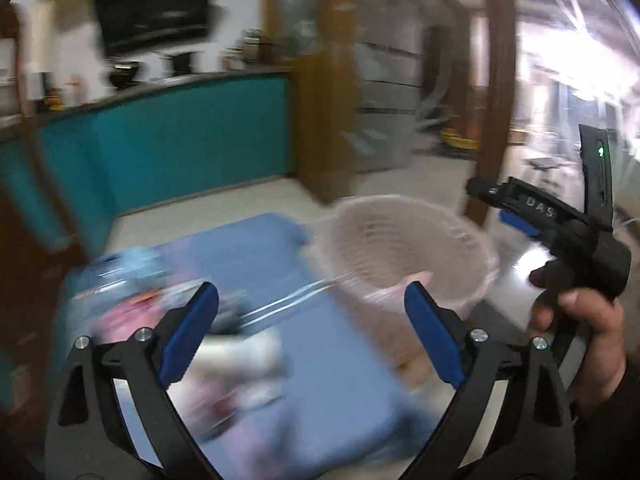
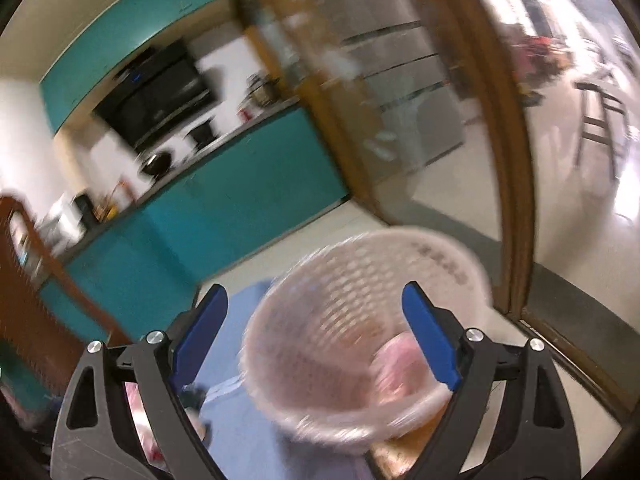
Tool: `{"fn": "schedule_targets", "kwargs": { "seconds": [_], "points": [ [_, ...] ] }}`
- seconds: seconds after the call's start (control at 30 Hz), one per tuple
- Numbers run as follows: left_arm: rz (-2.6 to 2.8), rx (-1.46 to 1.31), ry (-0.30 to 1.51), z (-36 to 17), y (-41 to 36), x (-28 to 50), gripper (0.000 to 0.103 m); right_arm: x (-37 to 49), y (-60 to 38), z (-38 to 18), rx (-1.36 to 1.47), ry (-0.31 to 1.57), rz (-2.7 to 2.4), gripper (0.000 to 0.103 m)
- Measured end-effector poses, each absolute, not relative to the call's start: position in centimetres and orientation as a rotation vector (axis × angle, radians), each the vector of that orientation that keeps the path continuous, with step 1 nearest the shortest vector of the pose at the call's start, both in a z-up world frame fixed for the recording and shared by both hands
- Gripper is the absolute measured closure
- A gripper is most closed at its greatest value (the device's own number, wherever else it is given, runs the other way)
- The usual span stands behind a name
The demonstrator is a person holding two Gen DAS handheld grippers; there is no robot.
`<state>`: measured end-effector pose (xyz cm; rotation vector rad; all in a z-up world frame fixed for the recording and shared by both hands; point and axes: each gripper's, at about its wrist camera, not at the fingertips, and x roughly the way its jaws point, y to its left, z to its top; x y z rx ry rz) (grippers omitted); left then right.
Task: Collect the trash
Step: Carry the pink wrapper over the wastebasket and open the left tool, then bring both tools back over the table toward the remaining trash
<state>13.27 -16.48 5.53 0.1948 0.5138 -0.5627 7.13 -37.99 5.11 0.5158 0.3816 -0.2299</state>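
Now left claw (image 1: 311,322) seen released, nothing between pads; blurred wrappers (image 1: 132,300) on blue table (image 1: 320,360) at nine o'clock. Right claw (image 2: 314,330) spread wide, empty, over white mesh trash basket (image 2: 360,300); pink item (image 2: 396,368) inside at four o'clock.

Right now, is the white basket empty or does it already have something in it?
Not empty. The white basket stands upright, and something pink lies inside near its wall. The blur hides what it is.
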Motion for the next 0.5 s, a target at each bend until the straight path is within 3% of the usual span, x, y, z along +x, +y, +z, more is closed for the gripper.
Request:
{"fn": "schedule_targets", "kwargs": {
  "seconds": [0.27, 0.5],
  "points": [
    [-0.269, 0.013, 0.581, 3.0, -2.3, 9.9, 0.005, 3.7, -25.1, 5.2, 0.283, 0.485, -0.013, 0.016],
    [-0.258, 0.061, 0.621, 0.1, -0.7, 8.6, 0.005, 0.9, -21.1, 3.2, 0.271, 0.558, 0.042, 0.015]
  ]
}}
